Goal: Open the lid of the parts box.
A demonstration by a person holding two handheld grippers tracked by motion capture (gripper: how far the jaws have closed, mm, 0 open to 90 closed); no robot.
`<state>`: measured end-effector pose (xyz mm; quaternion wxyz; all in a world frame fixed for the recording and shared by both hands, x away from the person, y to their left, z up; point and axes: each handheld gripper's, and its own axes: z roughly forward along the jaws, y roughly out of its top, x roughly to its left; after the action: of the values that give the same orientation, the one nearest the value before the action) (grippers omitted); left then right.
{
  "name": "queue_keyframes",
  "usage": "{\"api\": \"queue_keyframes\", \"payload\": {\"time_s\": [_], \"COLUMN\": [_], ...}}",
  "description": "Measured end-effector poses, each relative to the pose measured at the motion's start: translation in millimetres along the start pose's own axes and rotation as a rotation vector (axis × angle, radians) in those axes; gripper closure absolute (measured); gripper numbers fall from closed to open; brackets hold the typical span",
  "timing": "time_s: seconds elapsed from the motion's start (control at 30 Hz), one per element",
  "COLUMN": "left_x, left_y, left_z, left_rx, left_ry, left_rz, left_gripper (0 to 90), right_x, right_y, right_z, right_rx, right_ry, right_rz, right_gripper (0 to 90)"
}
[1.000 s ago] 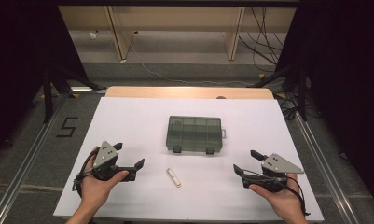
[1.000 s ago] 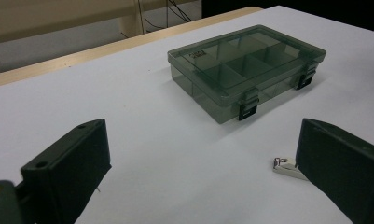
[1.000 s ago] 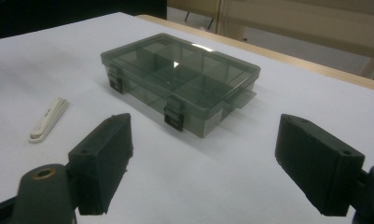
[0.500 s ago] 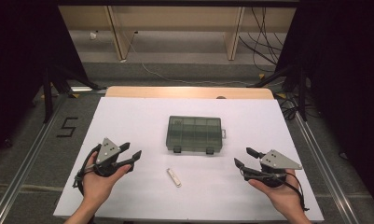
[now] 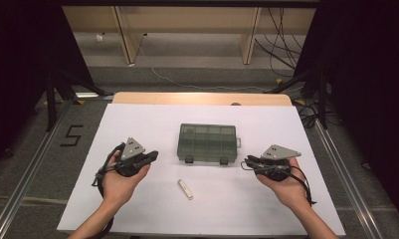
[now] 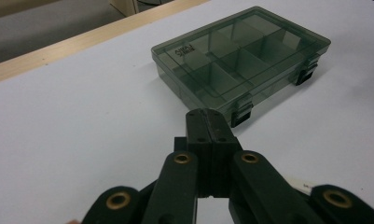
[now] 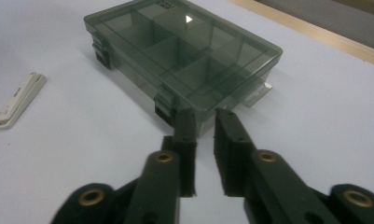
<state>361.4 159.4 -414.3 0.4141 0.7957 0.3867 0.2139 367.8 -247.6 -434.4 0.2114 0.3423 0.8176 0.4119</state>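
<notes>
- A smoky dark-green translucent plastic compartment box (image 5: 207,143) with a closed lid lies flat near the middle of the white-covered table (image 5: 137,119), a little nearer its far edge than its near edge, with its two dark latches facing the near edge.
- Through the lid, dividers split the box into several compartments; whether anything lies inside them cannot be told.
- A small white flat plastic stick (image 5: 185,189) lies on the table between the box and the near edge, slightly left of the box's middle and apart from it.
- The left gripper (image 5: 149,156), black with a grey three-cornered plate on top, is held in the person's left hand (image 5: 118,180) just beside the box's left end, not touching it, and points toward the box.
- In the left gripper view its jaws have just been closing and now meet flat against each other with nothing between them.
- The right gripper (image 5: 248,162), of the same build, sits in the person's right hand (image 5: 285,185) near the box's near right corner, clear of it.
- In the right gripper view its jaws have just been closing too; a narrow slit remains between them and they hold nothing.
</notes>
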Motion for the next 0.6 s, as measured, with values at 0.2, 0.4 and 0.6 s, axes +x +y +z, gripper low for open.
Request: {"api": "queue_keyframes", "payload": {"time_s": [0.2, 0.4, 0.6], "left_x": [-5.3, -7.9, -6.8], "left_y": [8.2, 16.0, 19.6], "left_z": [17.4, 38.4, 59.9], "left_rx": [0.067, 0.084, 0.164], "left_ry": [-0.021, -0.040, -0.050], "left_rz": [0.056, 0.048, 0.106], "left_gripper": [89.5, 89.6, 89.6], "right_x": [-2.7, -6.1, -9.6], "right_y": [8.6, 15.2, 17.2], "right_z": [10.9, 20.7, 31.7], "right_rx": [0.011, 0.026, 0.083], "right_ry": [0.028, 0.028, 0.014], "right_rz": [0.001, 0.016, 0.051], "right_gripper": [90.0, 90.0, 90.0]}}
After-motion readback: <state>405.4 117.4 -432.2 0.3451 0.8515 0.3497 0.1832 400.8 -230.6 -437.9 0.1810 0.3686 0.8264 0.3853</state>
